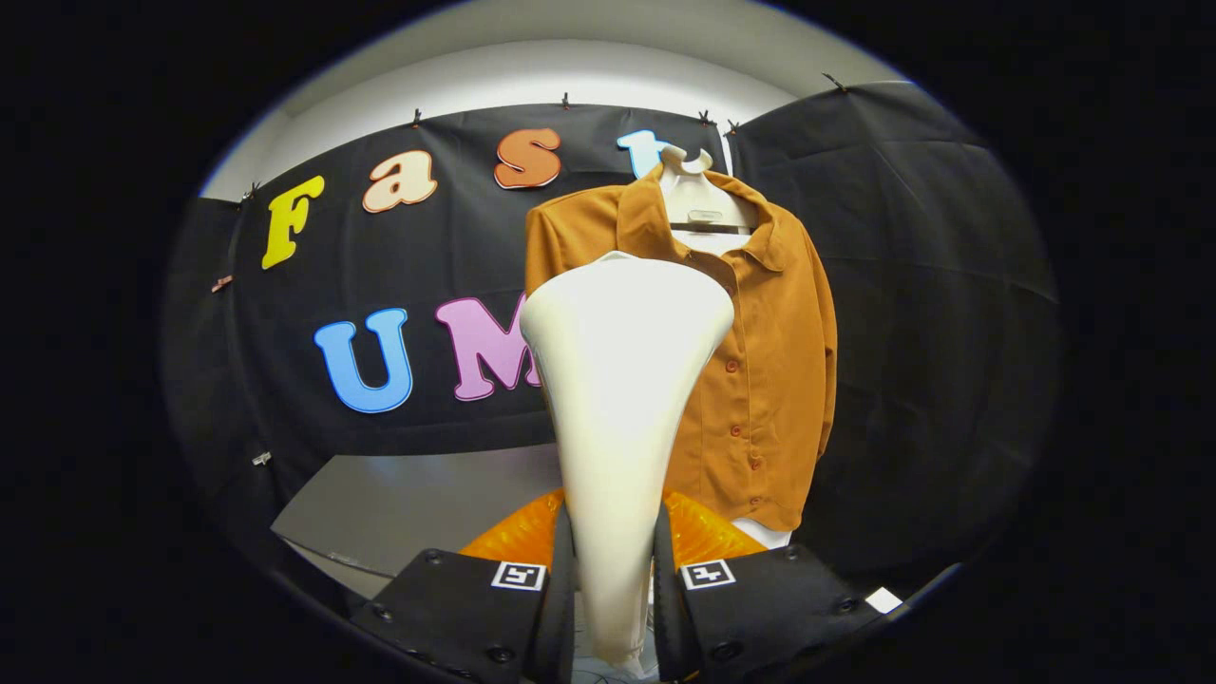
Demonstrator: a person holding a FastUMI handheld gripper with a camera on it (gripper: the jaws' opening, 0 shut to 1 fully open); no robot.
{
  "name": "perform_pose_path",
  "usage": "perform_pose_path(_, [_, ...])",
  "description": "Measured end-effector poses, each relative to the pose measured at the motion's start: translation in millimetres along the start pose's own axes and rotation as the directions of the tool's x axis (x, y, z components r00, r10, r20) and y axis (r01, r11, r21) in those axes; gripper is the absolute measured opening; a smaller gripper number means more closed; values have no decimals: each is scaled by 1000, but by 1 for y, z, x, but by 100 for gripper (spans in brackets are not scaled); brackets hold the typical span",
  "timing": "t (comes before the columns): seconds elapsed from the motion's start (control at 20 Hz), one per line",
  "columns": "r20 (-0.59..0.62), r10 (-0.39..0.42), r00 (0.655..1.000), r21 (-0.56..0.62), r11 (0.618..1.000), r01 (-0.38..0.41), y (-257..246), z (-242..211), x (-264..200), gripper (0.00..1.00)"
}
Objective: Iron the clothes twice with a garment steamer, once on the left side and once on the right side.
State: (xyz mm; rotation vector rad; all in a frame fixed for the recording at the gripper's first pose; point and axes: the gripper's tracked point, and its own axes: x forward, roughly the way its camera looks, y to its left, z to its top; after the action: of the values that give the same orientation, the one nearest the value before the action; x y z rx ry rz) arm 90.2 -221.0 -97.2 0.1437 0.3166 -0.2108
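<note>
A white garment steamer (622,380) stands upright between my fingers, its narrow handle squeezed by both of them and its wide head flaring upward. My gripper (613,570) is shut on that handle. Beyond the steamer hangs a brown button-up shirt (769,361) on a white hanger (698,195) against the booth's black cloth wall. The steamer head covers the shirt's left half, seen from here; the buttoned front and right sleeve stay visible. I cannot tell whether the head touches the fabric.
A white table surface (408,503) lies below the cloth wall, left of the steamer. A thin cable (332,556) runs along its near edge. A white slip (883,599) sits by the right finger.
</note>
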Motion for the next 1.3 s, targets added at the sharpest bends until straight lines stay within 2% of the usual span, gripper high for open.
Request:
perform_pose_path(0.3, [-42,87,995,18,996,-86,-27,5,71,37])
perform_pose_path(0.65, [-134,158,978,28,987,-156,-35,-18,128,37])
perform_pose_path(0.9, [-240,172,955,43,985,-167,-46,-63,138,37])
perform_pose_path(1.3, [-462,162,872,37,986,-163,-70,-162,148,37])
